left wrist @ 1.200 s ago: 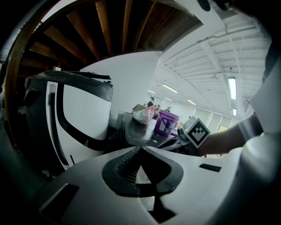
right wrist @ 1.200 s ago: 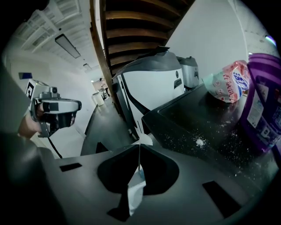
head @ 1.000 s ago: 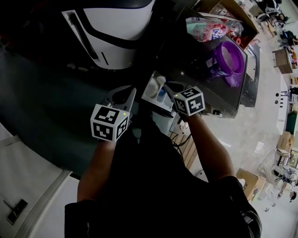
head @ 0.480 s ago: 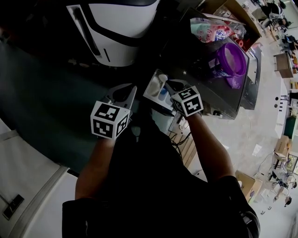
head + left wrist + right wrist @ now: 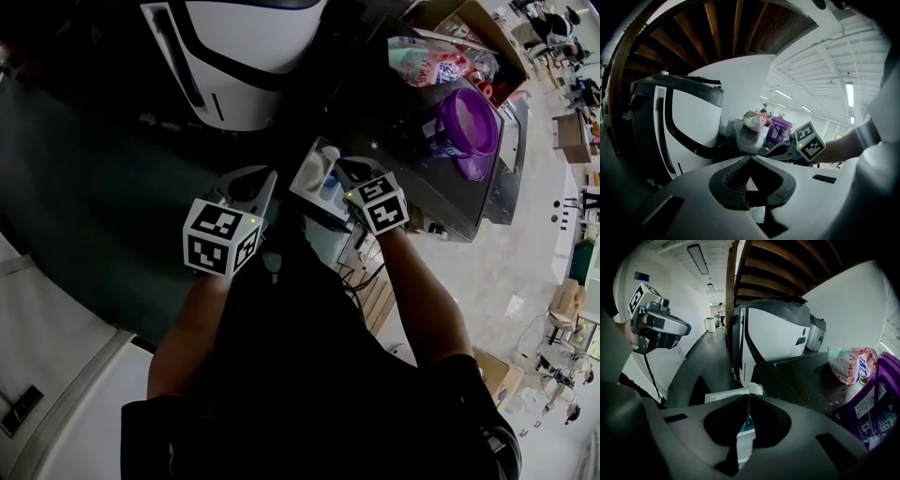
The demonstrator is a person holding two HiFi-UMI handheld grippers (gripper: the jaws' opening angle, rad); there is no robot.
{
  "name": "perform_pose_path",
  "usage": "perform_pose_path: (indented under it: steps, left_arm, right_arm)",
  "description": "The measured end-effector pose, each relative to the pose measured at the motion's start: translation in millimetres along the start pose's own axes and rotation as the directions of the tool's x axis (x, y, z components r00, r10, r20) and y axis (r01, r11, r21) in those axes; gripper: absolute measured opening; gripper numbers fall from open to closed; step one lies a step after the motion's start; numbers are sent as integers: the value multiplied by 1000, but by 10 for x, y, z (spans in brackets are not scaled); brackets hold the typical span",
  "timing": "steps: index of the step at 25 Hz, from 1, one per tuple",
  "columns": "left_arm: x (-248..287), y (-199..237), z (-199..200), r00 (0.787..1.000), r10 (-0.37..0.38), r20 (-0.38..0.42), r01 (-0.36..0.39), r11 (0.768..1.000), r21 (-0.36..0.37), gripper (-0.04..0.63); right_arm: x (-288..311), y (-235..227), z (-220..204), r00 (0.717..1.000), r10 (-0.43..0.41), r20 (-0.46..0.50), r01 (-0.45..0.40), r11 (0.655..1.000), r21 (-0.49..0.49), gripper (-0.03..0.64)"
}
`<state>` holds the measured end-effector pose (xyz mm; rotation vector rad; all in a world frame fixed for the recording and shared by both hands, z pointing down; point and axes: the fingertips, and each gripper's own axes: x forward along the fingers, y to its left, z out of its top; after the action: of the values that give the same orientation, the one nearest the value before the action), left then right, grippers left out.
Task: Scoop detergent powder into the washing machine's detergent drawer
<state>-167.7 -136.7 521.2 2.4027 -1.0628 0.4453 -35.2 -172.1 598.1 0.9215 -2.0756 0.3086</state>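
Note:
The white detergent drawer (image 5: 317,169) stands pulled out of the dark washing machine (image 5: 403,169), with a blue insert showing inside it. My right gripper (image 5: 343,172) hovers at the drawer's right edge, jaws shut with nothing between them; in the right gripper view its tips (image 5: 749,398) meet just over the drawer (image 5: 724,396). My left gripper (image 5: 266,183) is left of the drawer, also shut and empty (image 5: 750,157). A purple detergent tub (image 5: 461,122) stands open on the machine's top, and a pink-and-green detergent bag (image 5: 433,58) lies beyond it. No scoop shows.
A white and black appliance (image 5: 239,56) stands left of the washing machine. White powder grains lie scattered on the machine's top (image 5: 825,404). A cardboard box (image 5: 487,23) sits behind the bag. Cables (image 5: 366,272) hang below the drawer. Dark floor (image 5: 84,216) stretches to the left.
The head view has drifted slightly. Both grippers stay shut and in nearly the same places by the drawer.

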Motion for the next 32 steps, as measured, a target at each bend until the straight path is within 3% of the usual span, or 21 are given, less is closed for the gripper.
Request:
perform_pose_path:
  steps: [15,26,32]
  left_arm:
    - [33,-6,14,1000,-12,-3,12,1000,3,8]
    - [1,29,25,1000,-9,3,9,1000,-3,8]
    - [-15,12,15,1000,-12,2,12,1000,-4,8]
  right_arm:
    - [-31,7,29,999,-45,-12,43,990,-131,21]
    - [-42,89,2,996,-89,-29,79,962,-262,21]
    - [-65,98,11,994,-104,-17,96,956,-276,21]
